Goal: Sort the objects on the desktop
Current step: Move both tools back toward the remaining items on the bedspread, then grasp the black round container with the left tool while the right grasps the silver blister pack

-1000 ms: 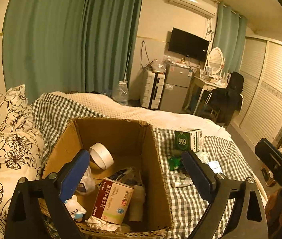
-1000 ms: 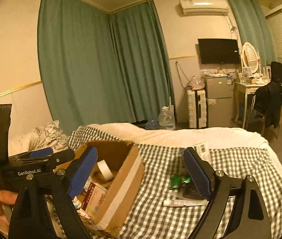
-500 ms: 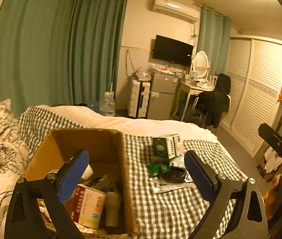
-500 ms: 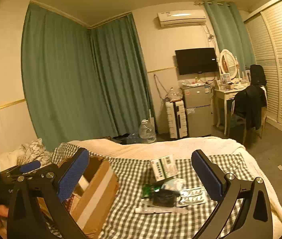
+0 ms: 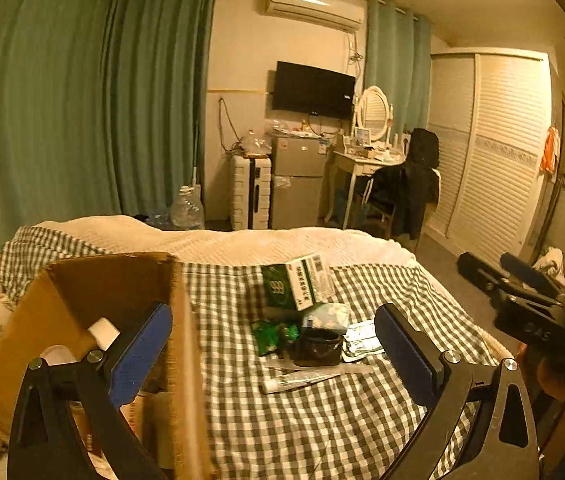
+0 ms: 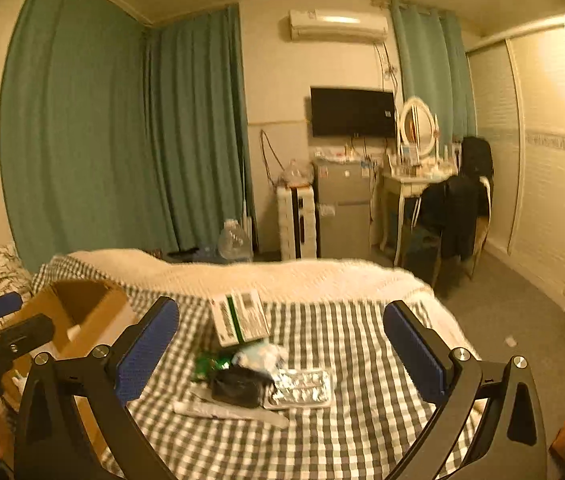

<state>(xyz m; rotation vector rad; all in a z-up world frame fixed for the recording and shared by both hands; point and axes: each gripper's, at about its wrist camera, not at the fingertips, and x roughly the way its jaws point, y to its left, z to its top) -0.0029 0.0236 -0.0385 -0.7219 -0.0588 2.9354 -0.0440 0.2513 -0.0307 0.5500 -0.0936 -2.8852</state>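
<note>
Hovering above the checked bed [image 6: 362, 432], the left gripper [image 5: 272, 354] and right gripper [image 6: 282, 350] both stand with jaws wide and empty. The loose items lie clustered just right of the cardboard box [image 5: 178, 360]: green medicine box [image 5: 296, 282], black pouch [image 6: 238, 386], blister pack [image 6: 302, 386], tube [image 5: 298, 380]. Judged advisable: take one item at a time, closing squarely across its narrow side.

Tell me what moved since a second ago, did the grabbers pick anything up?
No. Both swung away from the cardboard box toward the pile on the checkered blanket. The left gripper and right gripper now frame the green medicine box, dark jar and foil pill pack. Both stayed wide open and empty; the pile hasn't shifted.
</note>
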